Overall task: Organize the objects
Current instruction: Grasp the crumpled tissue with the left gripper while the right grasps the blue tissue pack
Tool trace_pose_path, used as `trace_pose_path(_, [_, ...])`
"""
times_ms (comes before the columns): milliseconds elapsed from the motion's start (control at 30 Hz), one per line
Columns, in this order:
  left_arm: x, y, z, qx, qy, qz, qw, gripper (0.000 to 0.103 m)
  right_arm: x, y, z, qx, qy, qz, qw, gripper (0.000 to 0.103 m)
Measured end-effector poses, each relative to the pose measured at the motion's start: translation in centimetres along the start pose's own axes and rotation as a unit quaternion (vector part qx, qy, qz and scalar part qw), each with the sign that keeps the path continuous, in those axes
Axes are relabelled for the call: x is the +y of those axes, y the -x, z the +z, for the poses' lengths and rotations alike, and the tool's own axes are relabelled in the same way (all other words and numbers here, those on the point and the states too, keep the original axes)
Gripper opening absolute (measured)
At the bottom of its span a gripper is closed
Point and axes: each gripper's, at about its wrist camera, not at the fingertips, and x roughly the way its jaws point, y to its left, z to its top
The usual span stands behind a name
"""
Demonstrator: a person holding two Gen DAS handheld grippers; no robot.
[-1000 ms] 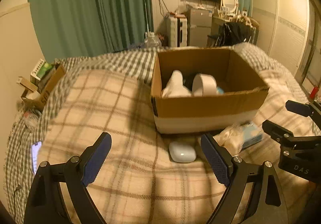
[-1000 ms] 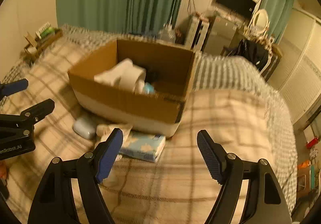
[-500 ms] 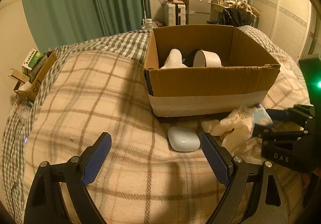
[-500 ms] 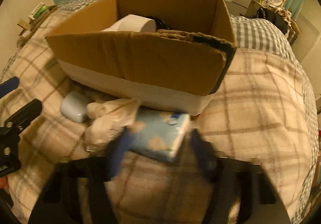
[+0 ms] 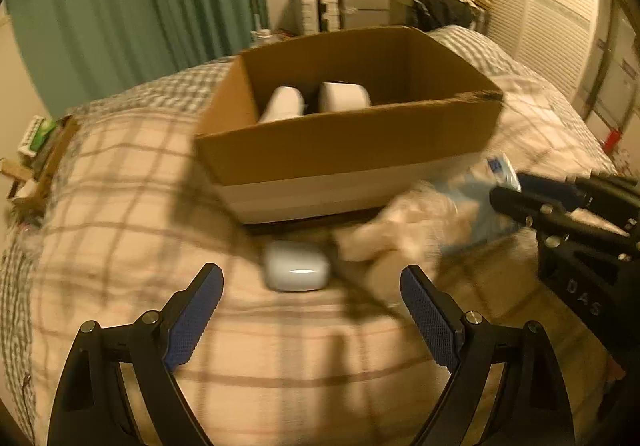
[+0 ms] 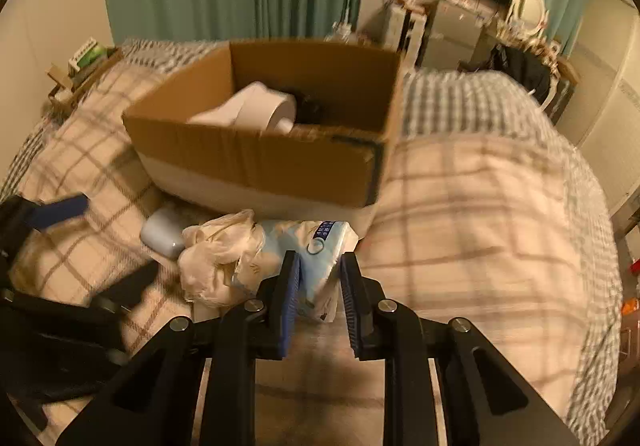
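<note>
Tissue pack, the soft pale-blue plastic-wrapped one (image 6: 320, 258), sits between the jaws of our right gripper (image 6: 318, 300), which are clamped on its near end; it lies on the plaid bed blanket (image 6: 472, 214) just in front of the open brown cardboard box (image 6: 260, 162), at about 12 o'clock from that gripper. We judge it light and squashy: the wrap may be slick and the pack will sag if held by one end, so a grip across the middle of its short side seems safer than a corner. Touching it at 9 o'clock is a crumpled cream plastic bag (image 6: 218, 252), weightless and floppy, best pinched at a bunched fold. Beyond that, at 10 o'clock, rests a smooth white rounded case (image 5: 296, 270), hard and probably slippery, to be taken across its narrow width. Our left gripper (image 5: 312, 310) hovers just short of it with jaws wide apart. Inside the box we see a white roll (image 6: 266, 108) lying beside another white item and something dark behind; the blur hides more.
</note>
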Motion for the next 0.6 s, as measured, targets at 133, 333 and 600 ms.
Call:
trace_pose_path(133, [-2.0,-1.4,1.2,0.009,-0.022,-0.016,0.9996,0.088,-1.2,0.9,0.3,-0.014,-0.005,-0.012,1.0,0.02])
trace_pose_path(333, [-3.8,-4.9,1.6,0.053,-0.043,-0.03,0.9972,0.055,-2.6,0.9,0.7,-0.018,-0.026,0.003,0.999,0.019])
trace_pose_path(600, [-3.3,-4.2,1.9,0.051,-0.026,-0.063,0.9964,0.017,-2.9,1.4,0.5,-0.023,-0.029,0.005,0.999,0.019])
